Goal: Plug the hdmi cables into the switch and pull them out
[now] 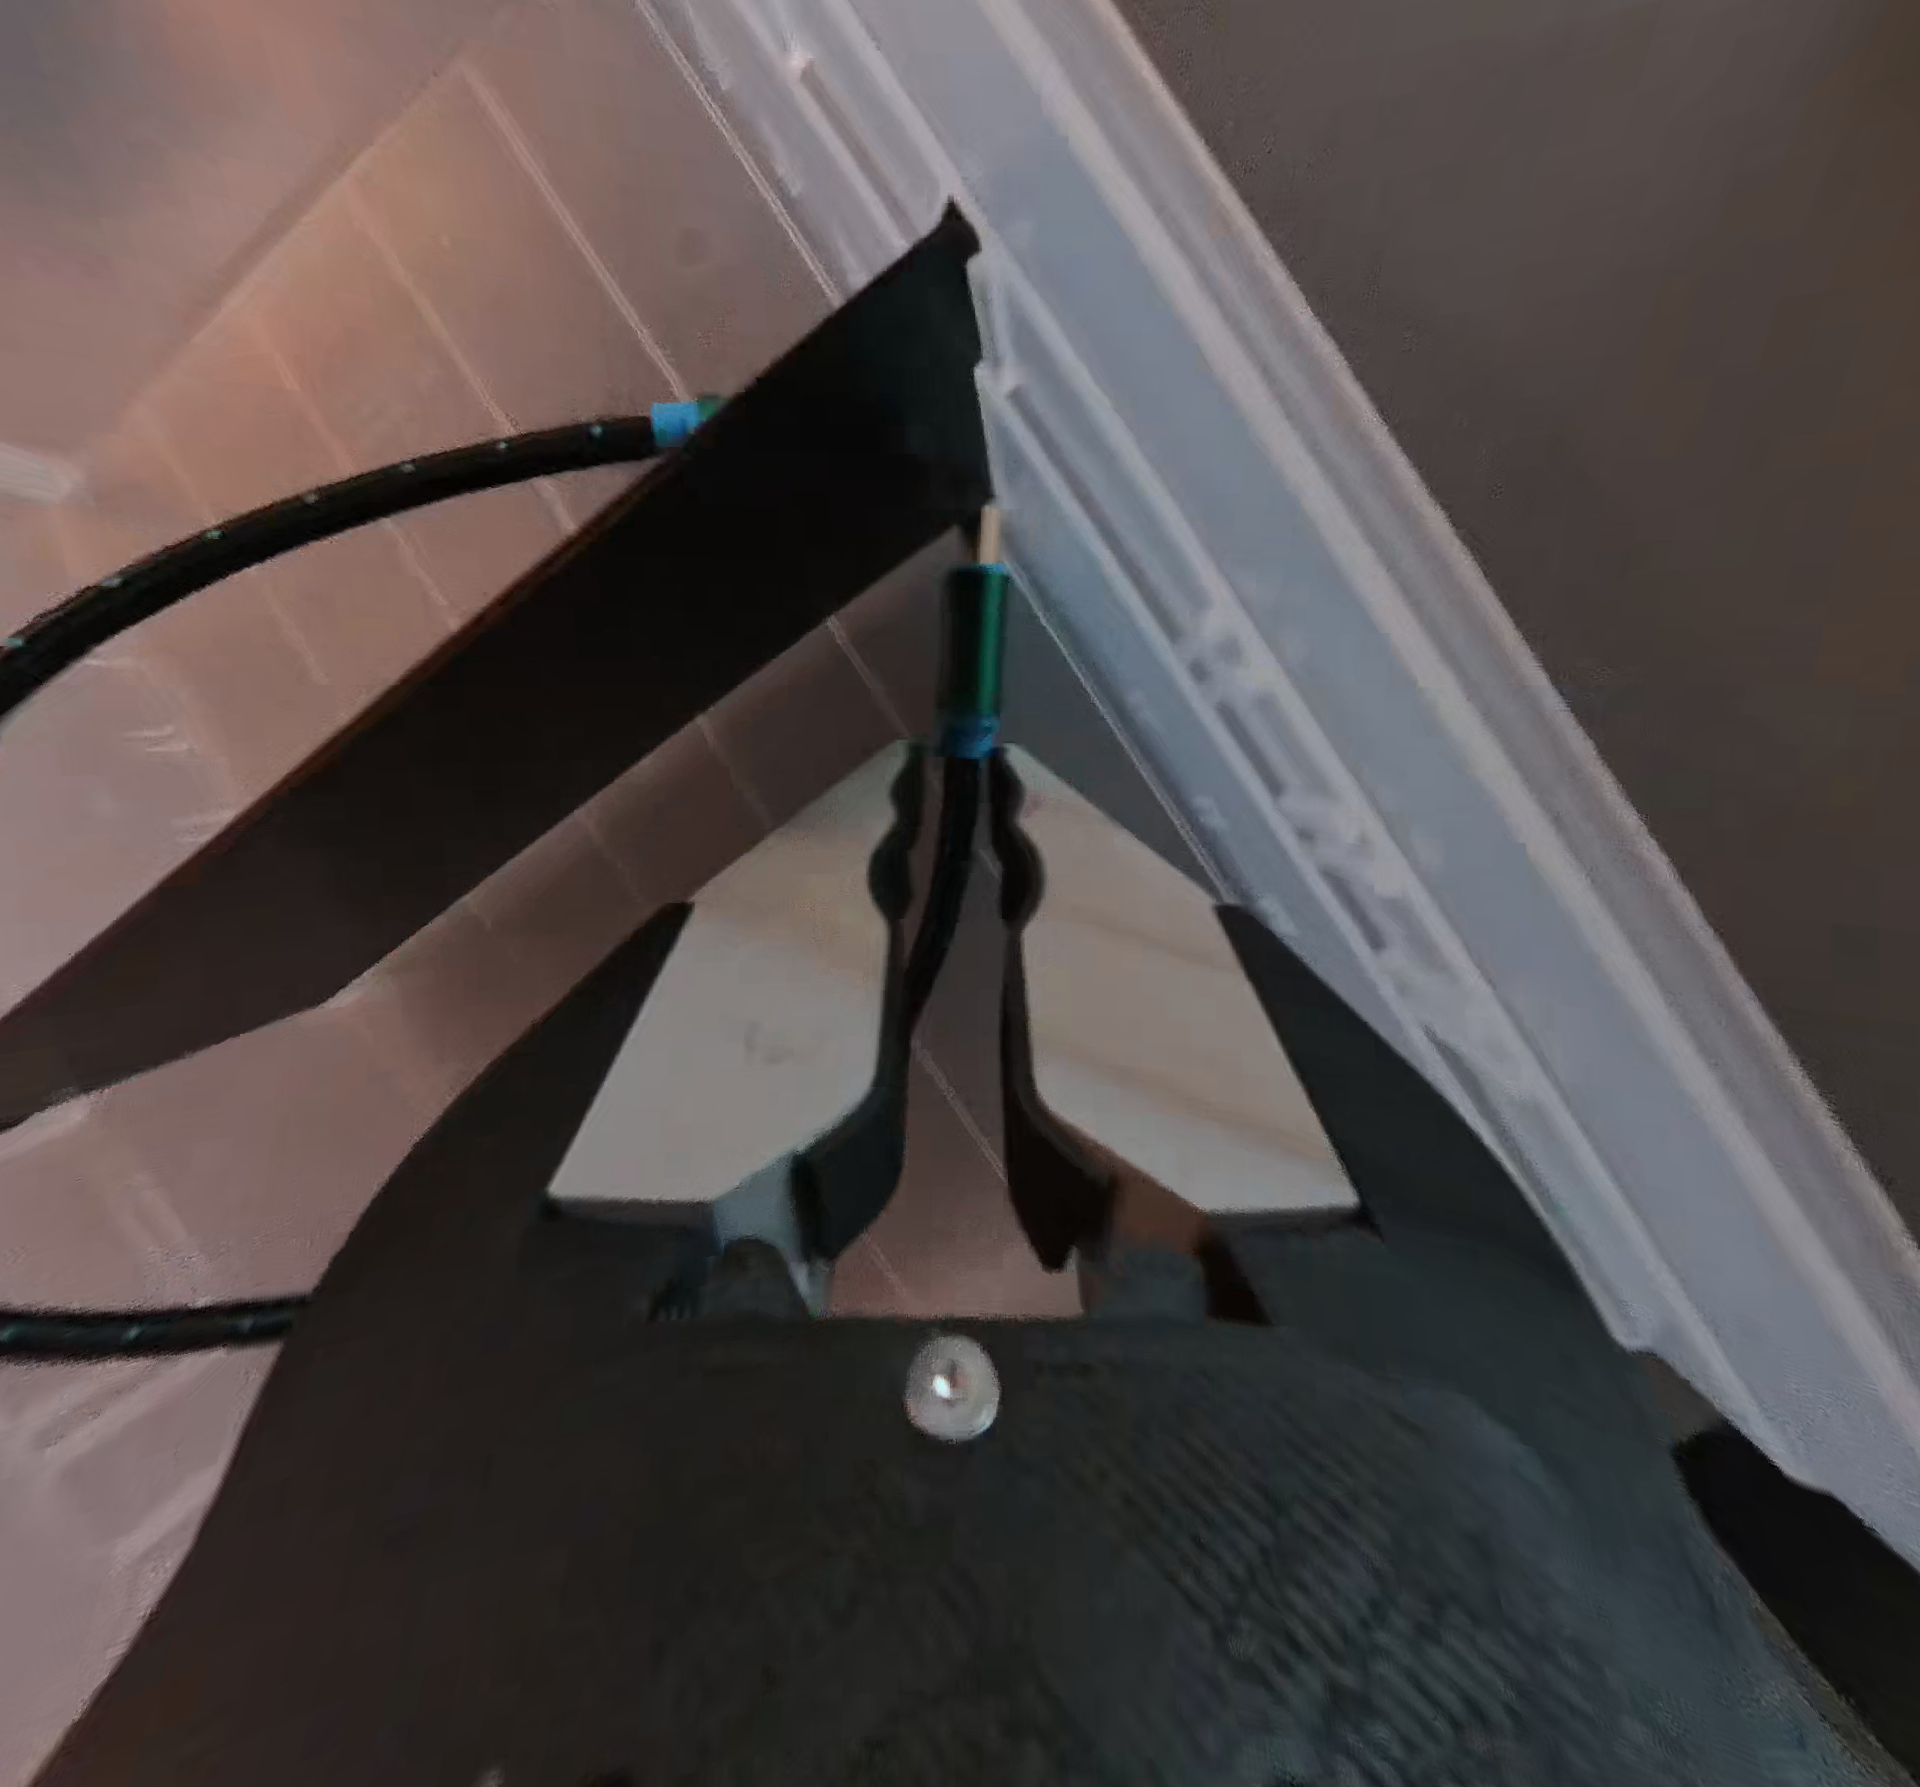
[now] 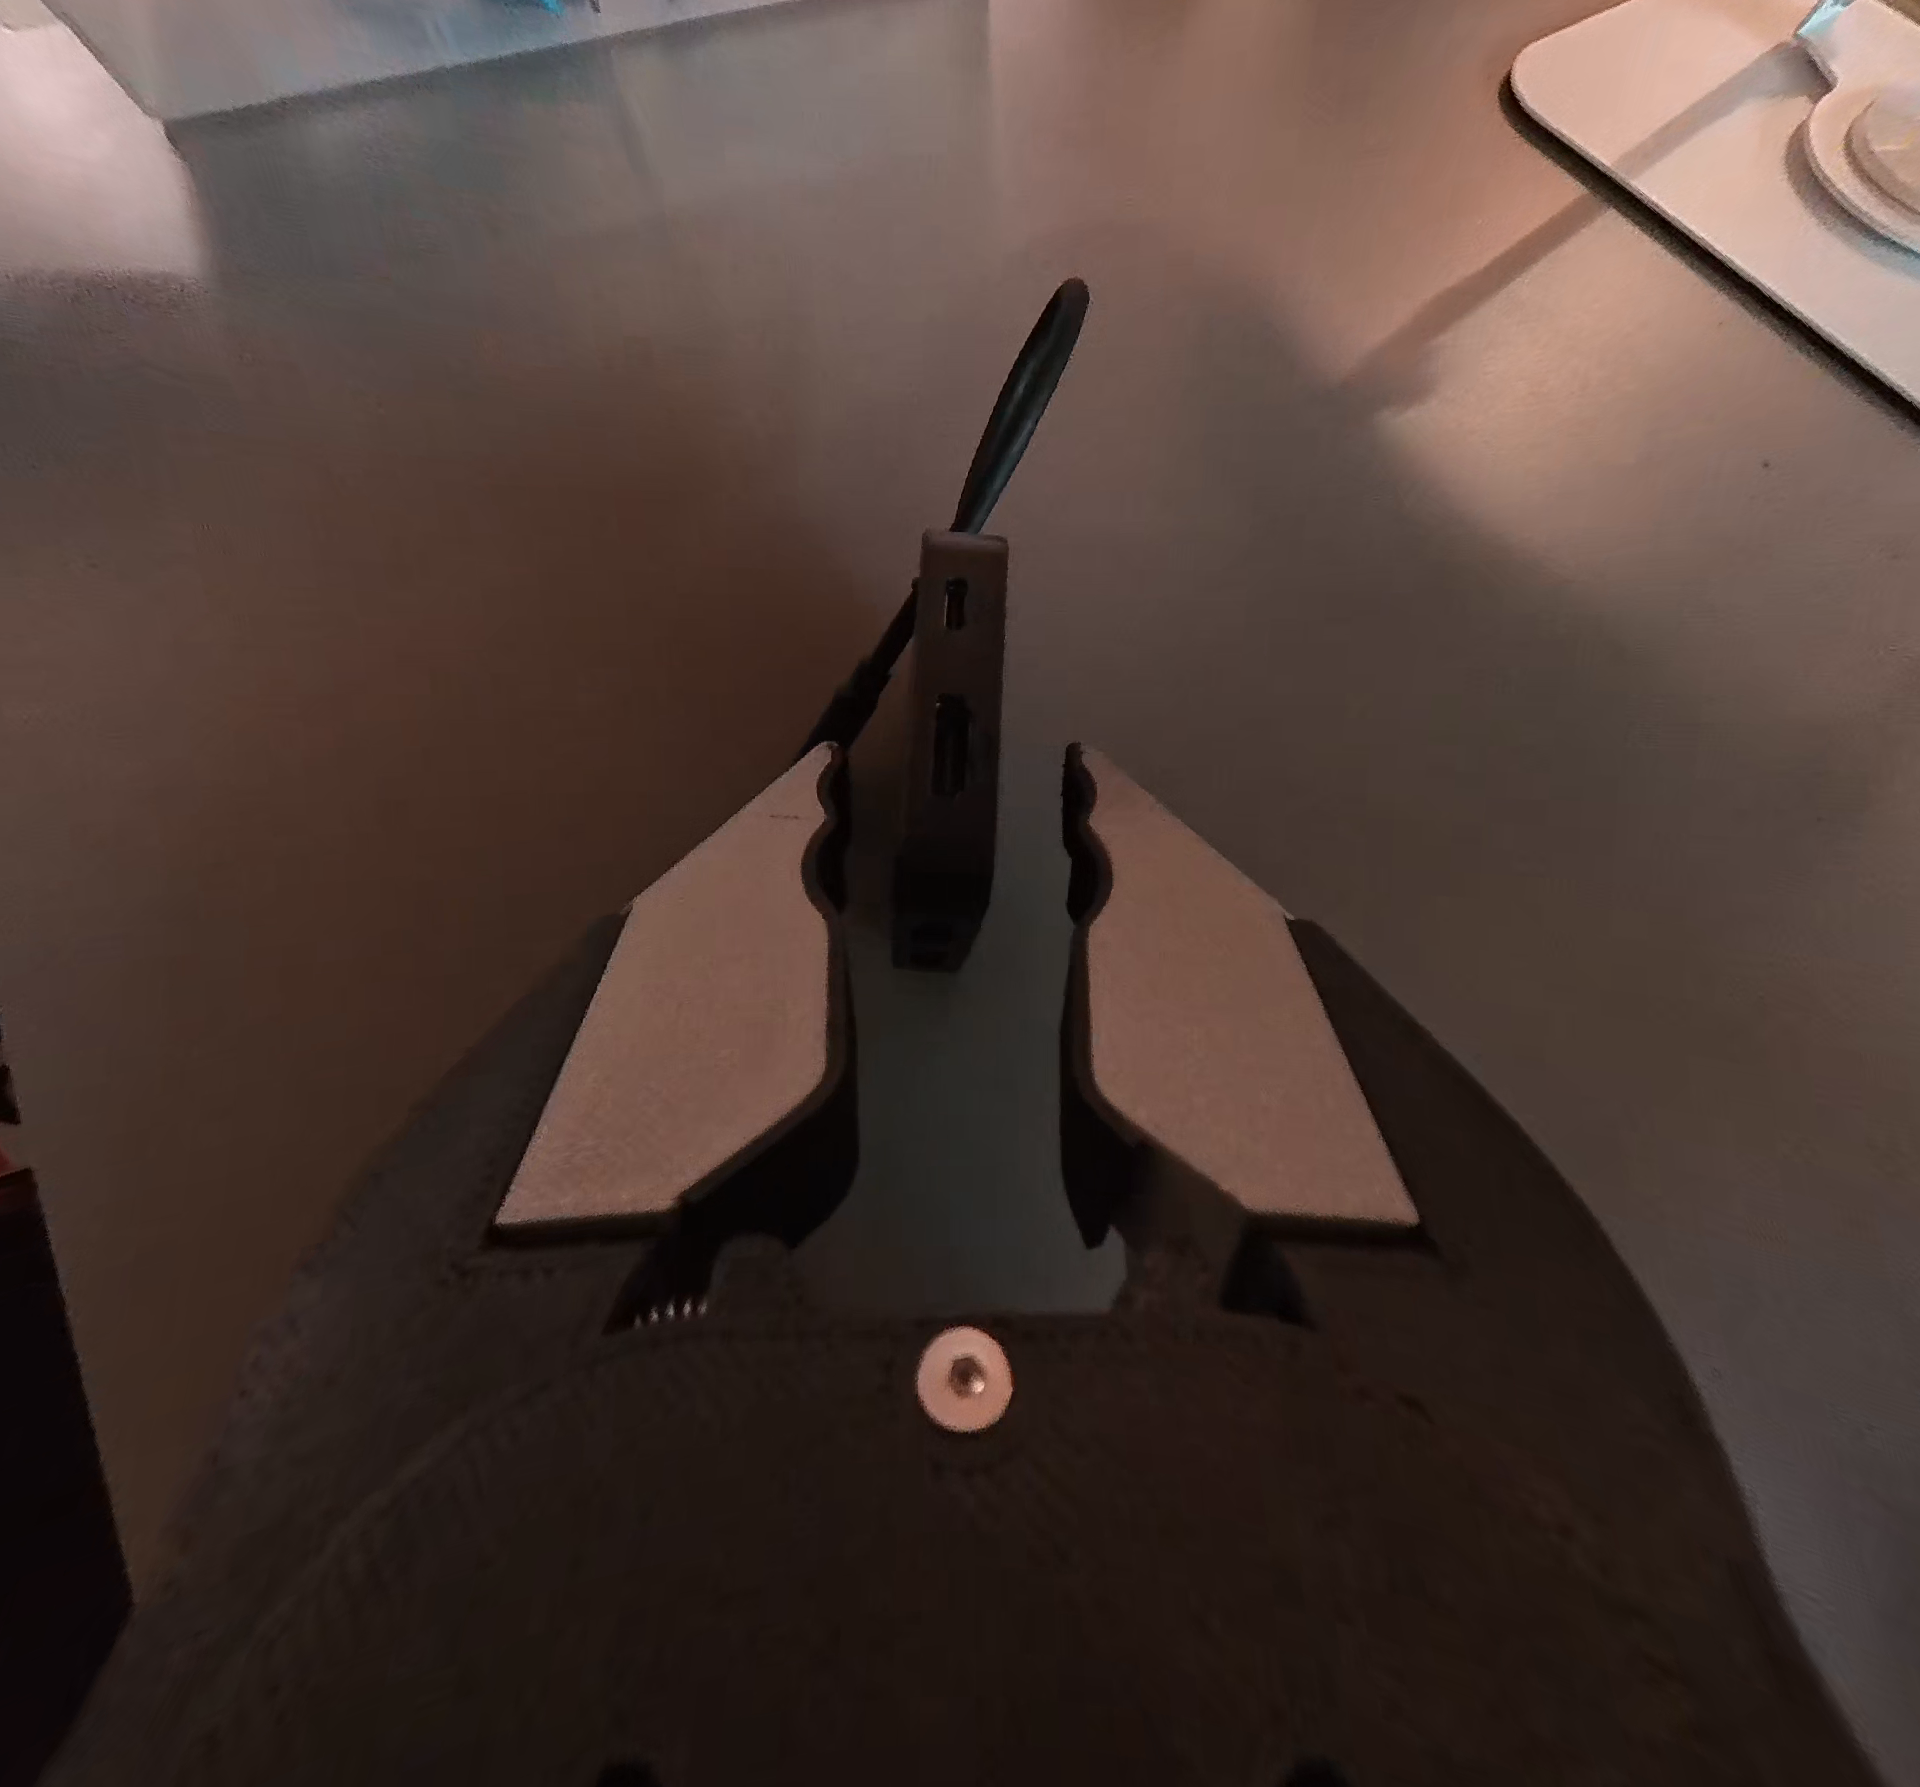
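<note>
In the left wrist view my left gripper (image 1: 954, 781) is shut on a black braided HDMI cable (image 1: 940, 906), just behind its green plug (image 1: 971, 657) with a blue band. The plug's metal tip points at the end of a long black bar (image 1: 623, 698). A second HDMI cable (image 1: 312, 501) with a blue band meets that bar on its far side. In the right wrist view my right gripper (image 2: 951, 781) is open. The thin grey switch (image 2: 951, 657) stands on edge on the table between the fingers, with a gap to the right pad. Its HDMI port (image 2: 951, 745) faces me and its own lead (image 2: 1023, 407) rises behind.
A clear plastic box wall (image 1: 1195, 594) runs diagonally close to the right of my left gripper. In the right wrist view a translucent box (image 2: 312, 23) with blue-green plugs inside stands at the far left. A white monitor base (image 2: 1683, 106) sits at the far right on the grey table (image 2: 520, 490).
</note>
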Tool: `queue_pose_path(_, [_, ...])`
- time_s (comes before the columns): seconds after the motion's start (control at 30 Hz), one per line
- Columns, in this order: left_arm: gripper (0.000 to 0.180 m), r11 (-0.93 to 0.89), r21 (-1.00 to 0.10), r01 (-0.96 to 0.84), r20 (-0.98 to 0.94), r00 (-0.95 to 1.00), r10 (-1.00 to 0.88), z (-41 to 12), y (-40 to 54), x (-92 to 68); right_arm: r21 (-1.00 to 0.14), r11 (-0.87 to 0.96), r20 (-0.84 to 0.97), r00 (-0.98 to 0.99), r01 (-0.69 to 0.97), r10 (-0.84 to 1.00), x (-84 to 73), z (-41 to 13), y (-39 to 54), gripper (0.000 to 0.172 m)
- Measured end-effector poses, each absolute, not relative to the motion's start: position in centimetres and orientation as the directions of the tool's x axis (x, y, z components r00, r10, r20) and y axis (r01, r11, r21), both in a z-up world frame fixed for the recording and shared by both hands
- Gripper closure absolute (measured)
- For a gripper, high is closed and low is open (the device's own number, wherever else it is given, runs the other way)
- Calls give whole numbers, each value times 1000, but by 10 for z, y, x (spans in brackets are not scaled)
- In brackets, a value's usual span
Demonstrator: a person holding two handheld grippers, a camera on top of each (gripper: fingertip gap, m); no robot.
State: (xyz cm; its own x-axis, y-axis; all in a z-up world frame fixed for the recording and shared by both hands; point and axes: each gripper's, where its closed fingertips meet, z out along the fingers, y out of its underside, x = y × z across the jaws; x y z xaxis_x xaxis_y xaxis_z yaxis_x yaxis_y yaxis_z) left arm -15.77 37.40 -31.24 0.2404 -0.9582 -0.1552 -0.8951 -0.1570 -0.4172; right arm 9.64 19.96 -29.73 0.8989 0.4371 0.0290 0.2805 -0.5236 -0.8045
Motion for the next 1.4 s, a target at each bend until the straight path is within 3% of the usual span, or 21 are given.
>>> queue_pose_path(0.1, [173,-144,-364,-920,-236,240,-942,-306,385,-167,-820,-507,24,900,267,435,97,-293,200,131])
queue_pose_path(0.2, [174,-124,-394,-911,-343,271,-899,-273,394,-177,-846,-469,21,896,252,444,95,-286,199,127])
queue_pose_path(0.3, [174,-77,-466,-882,-494,331,-804,-208,405,-187,-884,-421,-13,888,205,460,91,-273,198,122])
queue_pose_path(0.37, [174,-10,-508,-862,-618,372,-692,-150,408,-191,-919,-363,-34,885,155,464,90,-258,199,109])
queue_pose_path(0.47, [174,190,-541,-820,-792,420,-443,-52,397,-182,-954,-283,-41,897,95,439,95,-239,200,101])
queue_pose_path(0.57, [174,395,-592,-702,-786,397,-473,-8,342,-132,-975,-214,-34,915,57,401,105,-224,199,100])
queue_pose_path(0.7, [173,558,-660,-503,-714,191,-673,-32,247,-41,-998,-54,-3,888,25,461,98,-193,185,108])
queue_pose_path(0.83, [174,635,-713,-297,-668,13,-744,-85,174,32,-992,55,-40,710,-111,703,64,-160,150,128])
queue_pose_path(0.9, [174,650,-734,-197,-661,-15,-750,-108,156,59,-985,26,-97,674,-170,732,65,-153,144,120])
queue_pose_path(0.97, [176,649,-754,-102,-653,3,-758,-123,149,78,-972,60,-113,676,-227,728,74,-142,141,123])
queue_pose_path(1.07, [176,567,-822,46,-569,-21,-822,-134,140,91,-972,123,-60,715,-202,697,86,-135,137,167])
queue_pose_path(1.1, [176,542,-838,67,-544,-21,-839,-137,142,93,-975,120,-57,730,-188,681,90,-137,138,171])
queue_pose_path(1.23, [177,439,-882,171,-456,-72,-887,-149,141,93,-970,70,-117,703,-231,702,93,-137,140,148])
queue_pose_path(1.4, [177,481,-861,165,-492,-36,-870,-162,143,97,-978,66,-107,745,-199,658,91,-142,148,163])
